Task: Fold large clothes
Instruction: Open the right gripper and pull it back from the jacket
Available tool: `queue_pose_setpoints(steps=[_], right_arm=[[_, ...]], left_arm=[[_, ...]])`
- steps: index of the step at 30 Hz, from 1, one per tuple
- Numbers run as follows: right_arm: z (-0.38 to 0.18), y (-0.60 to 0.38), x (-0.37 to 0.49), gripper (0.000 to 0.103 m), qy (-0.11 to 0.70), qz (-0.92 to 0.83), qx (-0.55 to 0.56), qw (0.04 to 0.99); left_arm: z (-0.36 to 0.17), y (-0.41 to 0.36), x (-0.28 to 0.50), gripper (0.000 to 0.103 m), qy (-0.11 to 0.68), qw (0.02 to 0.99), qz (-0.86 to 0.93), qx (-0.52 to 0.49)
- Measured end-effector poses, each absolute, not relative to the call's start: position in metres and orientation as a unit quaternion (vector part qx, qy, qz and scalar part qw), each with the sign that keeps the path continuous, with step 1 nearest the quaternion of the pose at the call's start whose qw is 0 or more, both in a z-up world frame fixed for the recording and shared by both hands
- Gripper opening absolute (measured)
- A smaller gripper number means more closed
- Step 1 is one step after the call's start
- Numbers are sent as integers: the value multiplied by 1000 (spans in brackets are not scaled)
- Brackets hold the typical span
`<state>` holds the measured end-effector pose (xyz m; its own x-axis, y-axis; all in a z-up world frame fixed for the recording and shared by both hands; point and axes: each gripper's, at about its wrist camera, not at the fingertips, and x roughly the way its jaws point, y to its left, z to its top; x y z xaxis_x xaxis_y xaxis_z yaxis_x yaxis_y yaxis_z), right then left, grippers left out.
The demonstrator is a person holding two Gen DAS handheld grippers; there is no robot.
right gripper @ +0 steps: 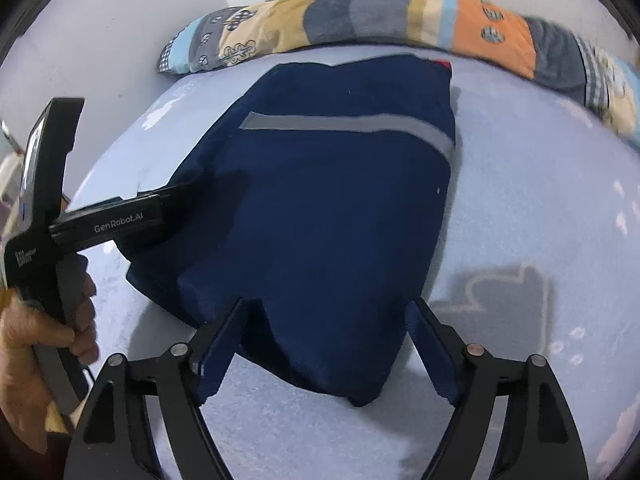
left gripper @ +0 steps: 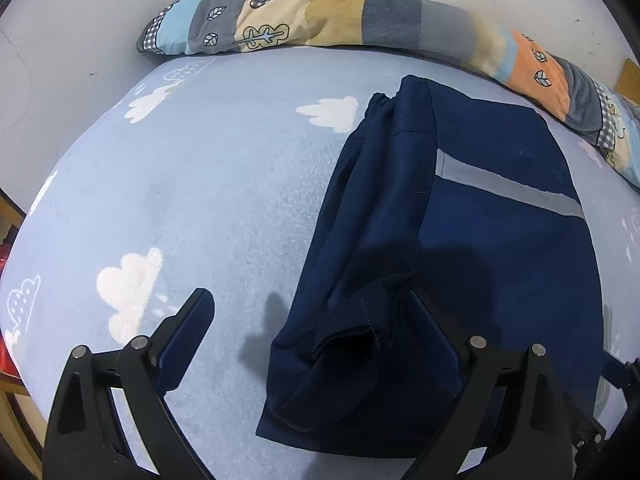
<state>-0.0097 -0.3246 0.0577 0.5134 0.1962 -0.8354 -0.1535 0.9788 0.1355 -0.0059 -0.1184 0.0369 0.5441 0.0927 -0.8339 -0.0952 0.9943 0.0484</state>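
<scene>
Across the middle of the bed (left gripper: 208, 184), toward the long patchwork pillow (left gripper: 320, 12) at its far edge, lies the navy garment (right gripper: 320, 208), already folded narrow. Both my tools gape wide, holding nothing — left tool (left gripper: 312, 328) over the loose sleeve cuff (left gripper: 344, 344), right tool (right gripper: 332, 320) at the near hem. I'd pinch both layers squarely — then carry them level toward the grey stripe (right gripper: 344, 124).

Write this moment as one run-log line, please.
garment: navy jacket folded on bed sheet | left gripper: open, over sleeve | right gripper: open, nothing held
</scene>
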Motion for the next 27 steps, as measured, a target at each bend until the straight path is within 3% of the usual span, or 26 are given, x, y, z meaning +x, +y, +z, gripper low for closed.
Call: queue_pose_setpoints(steps=[10, 15, 19, 27], right_arm=[[44, -316, -10, 99, 523, 114, 28, 844], [27, -307, -10, 100, 546, 105, -11, 831], [9, -318, -6, 99, 580, 110, 38, 806], [13, -332, -14, 100, 549, 108, 102, 822]], left_arm=[[39, -123, -8, 97, 470, 882, 48, 4], [39, -121, -7, 97, 471, 881, 46, -3], [39, -122, -7, 97, 470, 881, 45, 0], [38, -123, -6, 97, 472, 880, 44, 2]])
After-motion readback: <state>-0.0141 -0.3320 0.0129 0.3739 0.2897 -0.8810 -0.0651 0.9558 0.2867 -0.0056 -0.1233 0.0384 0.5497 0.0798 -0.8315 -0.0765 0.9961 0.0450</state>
